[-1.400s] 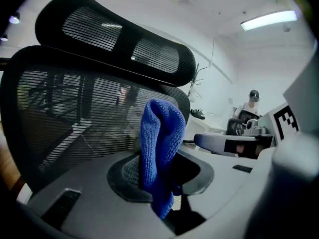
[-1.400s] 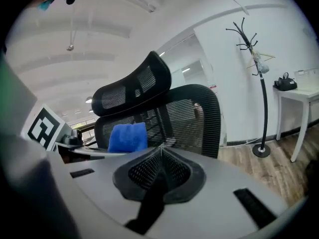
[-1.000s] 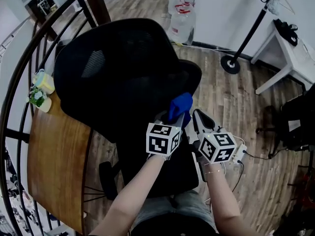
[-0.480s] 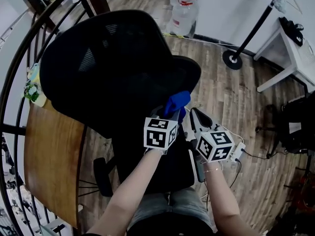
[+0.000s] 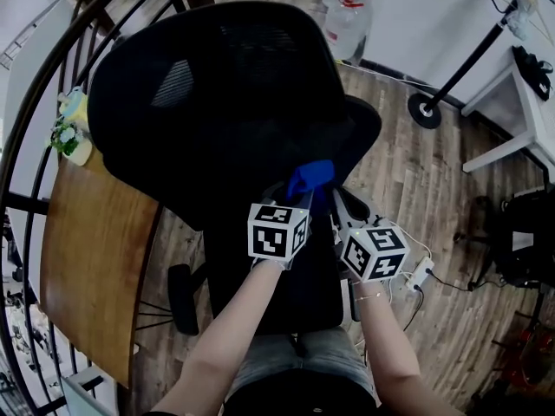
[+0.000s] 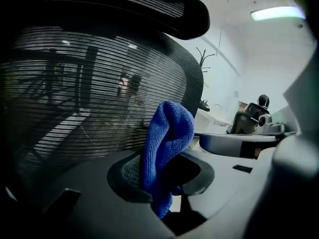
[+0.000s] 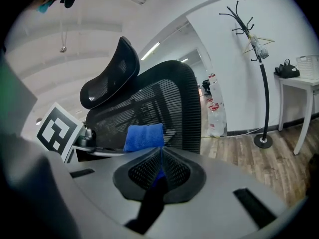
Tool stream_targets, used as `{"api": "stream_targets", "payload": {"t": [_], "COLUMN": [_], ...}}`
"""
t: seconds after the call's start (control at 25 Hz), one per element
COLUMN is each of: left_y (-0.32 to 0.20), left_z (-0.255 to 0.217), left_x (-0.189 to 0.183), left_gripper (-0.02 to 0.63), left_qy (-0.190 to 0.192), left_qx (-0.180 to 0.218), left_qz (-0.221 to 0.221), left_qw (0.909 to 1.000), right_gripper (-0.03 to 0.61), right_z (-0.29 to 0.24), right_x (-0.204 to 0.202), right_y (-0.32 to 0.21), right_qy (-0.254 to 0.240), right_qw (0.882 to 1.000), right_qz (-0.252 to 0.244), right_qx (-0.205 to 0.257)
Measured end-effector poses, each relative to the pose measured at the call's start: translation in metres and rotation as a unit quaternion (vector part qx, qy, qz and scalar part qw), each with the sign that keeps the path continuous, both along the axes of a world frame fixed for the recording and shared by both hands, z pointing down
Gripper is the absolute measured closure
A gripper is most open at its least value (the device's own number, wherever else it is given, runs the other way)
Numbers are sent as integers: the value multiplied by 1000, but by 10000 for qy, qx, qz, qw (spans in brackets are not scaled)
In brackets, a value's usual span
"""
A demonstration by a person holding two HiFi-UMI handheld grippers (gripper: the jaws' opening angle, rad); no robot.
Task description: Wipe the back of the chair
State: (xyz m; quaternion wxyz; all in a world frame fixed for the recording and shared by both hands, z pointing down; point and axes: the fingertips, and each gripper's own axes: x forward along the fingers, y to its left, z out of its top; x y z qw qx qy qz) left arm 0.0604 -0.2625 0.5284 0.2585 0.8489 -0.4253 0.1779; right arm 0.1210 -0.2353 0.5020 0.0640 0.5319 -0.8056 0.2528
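left tongs (image 5: 303, 196): pinching a blue cloth (image 5: 312, 178), which stands up folded out of the jaws.
right tongs (image 5: 341, 199): pressed together with nothing clearly gripped; a thin blue sliver shows in the seam. they sit just right of the left pair, tips near the cloth.
cloth: low on the chair's back, in front of the mesh; whether it touches cannot be told.
chair (image 5: 217, 102): black mesh, its back turned to the person, filling the upper middle of the head view.
headrest (image 6: 149, 9): above the mesh back.
table (image 5: 87, 258): brown wood, left of the chair.
coat stand (image 7: 261, 83): by the white wall, right of the chair.
bottles (image 5: 347, 16): clear, on the floor (image 5: 416, 172) beyond the chair.
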Motion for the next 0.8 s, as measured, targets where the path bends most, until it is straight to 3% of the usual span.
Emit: {"api": "stream_targets", "payload": {"t": [0.8], "left_y": [3], "left_z": [-3], "left_x": [-123], "left_gripper": [500], "left_qy": [130], "left_qx": [-68], "left_qz": [-965], "left_qw": [9952], "right_gripper": [549], "right_z": [-11], "right_x": [-107], "right_y": [-8], "right_qy": [41], "right_qw": [9951], "right_qz": [-985], "right_qx": [62]}}
